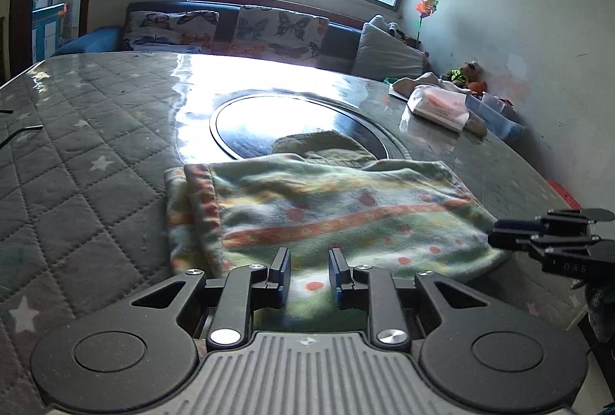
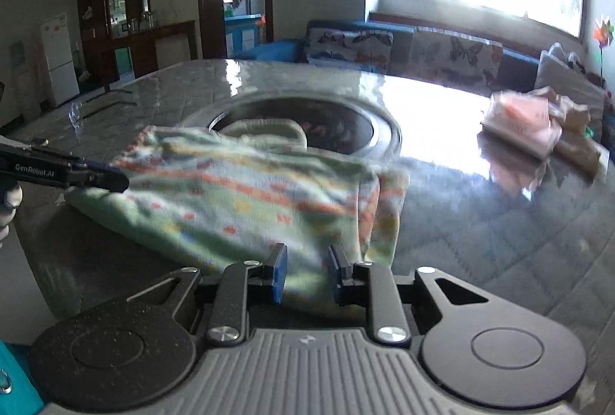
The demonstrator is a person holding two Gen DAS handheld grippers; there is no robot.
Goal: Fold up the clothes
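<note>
I am holding a gripper in each hand, and both are working at the near edge of the striped garment (image 1: 326,207), which is lying half folded on the quilted table cover (image 1: 77,161). The left gripper (image 1: 309,274) is standing with its jaws only a little apart, and the cloth is lying between and under its blue pads (image 1: 282,271); I cannot tell if the pads are really pinching the fabric or only resting over it. The right gripper (image 2: 305,271) is looking the same: narrow gap, fabric in between, grip not sure; its picture is blurred.

The risks I am seeing from here: if only one side is truly holding, the edge is going to slip out when I lift, and the fold is coming crooked; if I am catching only the top layer, the lower layer is staying behind and bunching. Ahead of my jaws, the far part of the garment is lying over the dark round plate (image 1: 300,125) in the table; it is perhaps snagging on that rim. The pink packet (image 1: 438,105), far to the right of my jaws, is well apart and not threatening.
</note>
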